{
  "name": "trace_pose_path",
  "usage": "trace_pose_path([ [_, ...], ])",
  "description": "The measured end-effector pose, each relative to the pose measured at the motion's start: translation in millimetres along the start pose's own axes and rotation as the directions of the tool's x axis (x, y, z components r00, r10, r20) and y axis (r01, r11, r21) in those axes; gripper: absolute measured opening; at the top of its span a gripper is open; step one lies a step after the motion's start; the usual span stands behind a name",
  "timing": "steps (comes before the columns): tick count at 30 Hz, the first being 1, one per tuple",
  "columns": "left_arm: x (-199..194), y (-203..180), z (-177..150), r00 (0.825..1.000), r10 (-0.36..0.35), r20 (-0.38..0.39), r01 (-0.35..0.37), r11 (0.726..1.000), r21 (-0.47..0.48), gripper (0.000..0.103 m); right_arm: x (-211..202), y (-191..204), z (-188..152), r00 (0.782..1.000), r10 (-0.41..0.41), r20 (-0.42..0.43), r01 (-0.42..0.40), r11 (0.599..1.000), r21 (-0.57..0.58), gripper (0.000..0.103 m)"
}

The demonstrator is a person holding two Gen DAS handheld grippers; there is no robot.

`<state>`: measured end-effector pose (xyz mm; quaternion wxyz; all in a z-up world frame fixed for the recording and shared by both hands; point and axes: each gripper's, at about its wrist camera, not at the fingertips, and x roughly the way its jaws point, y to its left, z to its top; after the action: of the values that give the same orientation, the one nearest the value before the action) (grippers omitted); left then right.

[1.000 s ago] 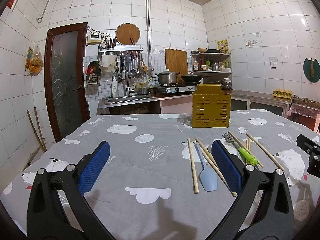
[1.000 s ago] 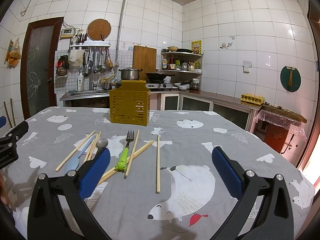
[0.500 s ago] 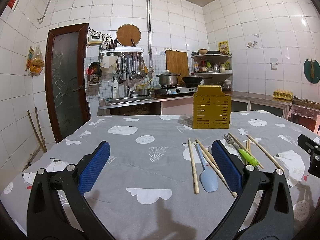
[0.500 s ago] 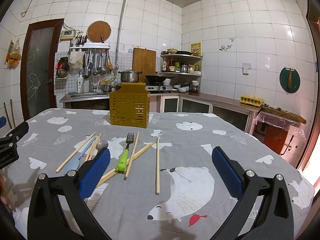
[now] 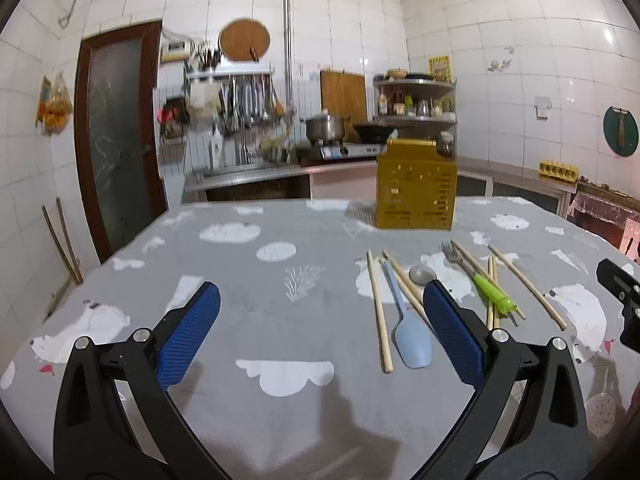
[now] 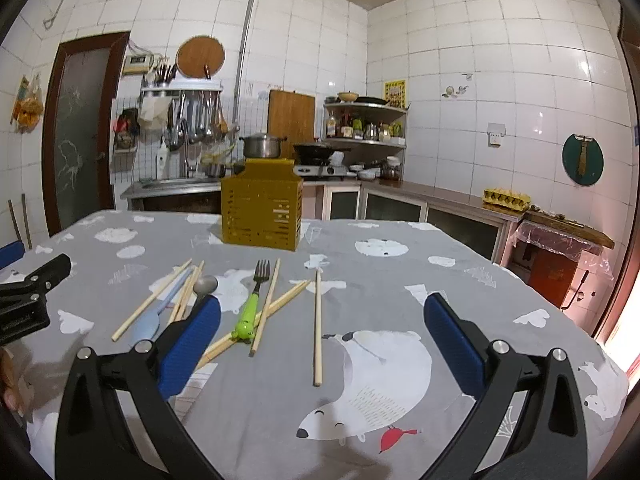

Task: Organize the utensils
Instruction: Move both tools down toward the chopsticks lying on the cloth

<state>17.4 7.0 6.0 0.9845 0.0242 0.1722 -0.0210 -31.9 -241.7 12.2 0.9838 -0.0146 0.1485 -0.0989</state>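
Observation:
A mustard-yellow slotted utensil holder (image 5: 416,194) (image 6: 262,210) stands upright at the far middle of the table. In front of it lie several wooden chopsticks (image 5: 378,310) (image 6: 317,326), a pale blue spoon (image 5: 408,336) (image 6: 148,320), a metal spoon (image 5: 420,274) (image 6: 205,285) and a fork with a green handle (image 5: 490,290) (image 6: 252,308). My left gripper (image 5: 320,328) hovers open over the cloth, left of the utensils, with its right pad beside the blue spoon. My right gripper (image 6: 320,340) is open too, above the single chopstick, holding nothing.
A grey tablecloth with white bears (image 6: 372,380) covers the table. Behind it runs a kitchen counter with a sink, a stove, a pot (image 6: 262,146) and a corner shelf. A brown door (image 5: 114,136) stands at the left. Each view shows the other gripper at its edge.
The left wrist view has tilted and shifted slightly, with the background now blurred by motion. The right gripper has dipped a little toward the utensils. Nothing on the table has moved.

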Motion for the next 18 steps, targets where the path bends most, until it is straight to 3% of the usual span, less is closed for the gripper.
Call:
trace_pose_path([
  [8, 43.5, -6.6, 24.0, 0.996, -0.038, -0.086, 0.037, 0.999, -0.006, 0.098, 34.1, -6.0, 17.3, 0.995, 0.050, -0.082, -0.046, 0.998, 0.049, 0.099],
  [12, 81.2, -7.1, 41.5, 0.983, -0.081, -0.164, 0.076, 0.996, -0.037, 0.098, 62.9, -12.1, 36.2, 0.994, 0.037, -0.099, -0.032, 0.998, 0.053, 0.099],
  [18, 141.4, -12.3, 57.8, 0.964, -0.081, -0.253, 0.075, 0.997, -0.035, 0.098, 119.3, -14.0, 55.7, 0.976, 0.059, -0.212, -0.054, 0.998, 0.028, 0.099],
])
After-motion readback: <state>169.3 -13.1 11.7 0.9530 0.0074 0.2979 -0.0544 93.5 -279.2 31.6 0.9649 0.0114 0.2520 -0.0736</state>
